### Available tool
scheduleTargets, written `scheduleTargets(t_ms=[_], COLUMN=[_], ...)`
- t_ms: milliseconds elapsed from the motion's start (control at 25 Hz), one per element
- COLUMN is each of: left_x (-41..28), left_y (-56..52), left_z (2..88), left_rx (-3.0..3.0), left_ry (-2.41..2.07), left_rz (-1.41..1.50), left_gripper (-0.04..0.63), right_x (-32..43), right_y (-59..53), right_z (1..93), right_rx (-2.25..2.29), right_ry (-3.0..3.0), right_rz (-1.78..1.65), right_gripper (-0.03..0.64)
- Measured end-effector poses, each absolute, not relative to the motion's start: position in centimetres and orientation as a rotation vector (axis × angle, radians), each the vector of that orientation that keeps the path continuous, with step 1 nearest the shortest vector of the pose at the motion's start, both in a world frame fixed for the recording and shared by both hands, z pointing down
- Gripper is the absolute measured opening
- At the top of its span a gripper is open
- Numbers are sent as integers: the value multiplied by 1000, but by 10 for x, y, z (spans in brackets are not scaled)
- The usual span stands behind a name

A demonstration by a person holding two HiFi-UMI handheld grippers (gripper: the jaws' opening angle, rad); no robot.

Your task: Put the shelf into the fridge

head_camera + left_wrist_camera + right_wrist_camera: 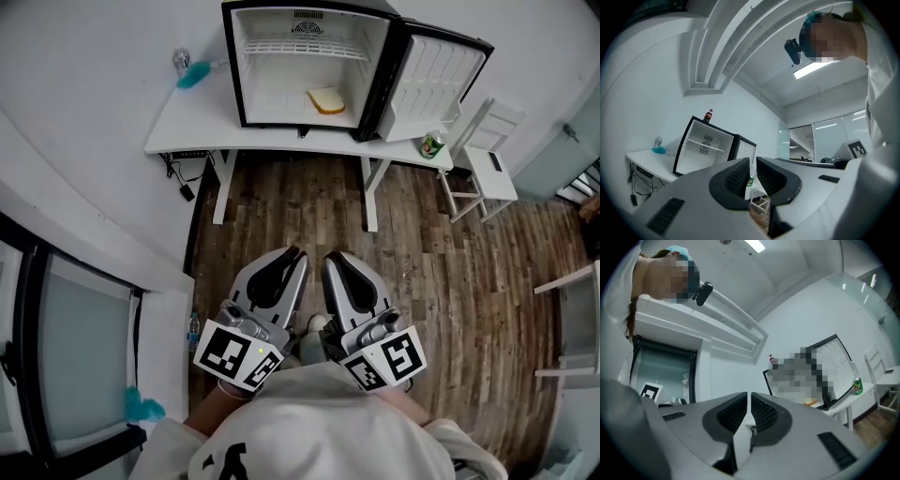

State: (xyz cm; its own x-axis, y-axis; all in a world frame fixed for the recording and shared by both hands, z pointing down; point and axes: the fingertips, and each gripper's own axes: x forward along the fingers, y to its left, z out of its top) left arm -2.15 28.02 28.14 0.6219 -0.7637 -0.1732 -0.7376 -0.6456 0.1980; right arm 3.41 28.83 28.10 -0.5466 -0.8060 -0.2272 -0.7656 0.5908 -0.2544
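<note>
As the head view has it, the left tongs (294, 253) and right tongs (334, 257) are shut and empty, side by side near the person's body, probably parked, since the shelf (300, 47) seems seated high in the open fridge (258, 89) on the worktop (197, 122), flat, its long axis running side to side. The left gripper view shows jaws meeting on nothing and the shelf (707, 145) level on its rails; the right gripper view shows closed jaws too.
</note>
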Motion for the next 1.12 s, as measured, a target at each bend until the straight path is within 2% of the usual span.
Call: scheduleTargets(t_ms=[680, 1120], left_x=[-8, 27], left_y=[329, 350], left_z=[261, 266], left_rx=[2770, 2718], left_ry=[-1265, -1301], left_rz=[-439, -435], left_gripper=[48, 48], right_x=[51, 90], right_y=[344, 365], right_z=[264, 264], right_rx=[-1284, -1280], right_ry=[2492, 2532], right_rz=[-85, -65], right_gripper=[46, 41])
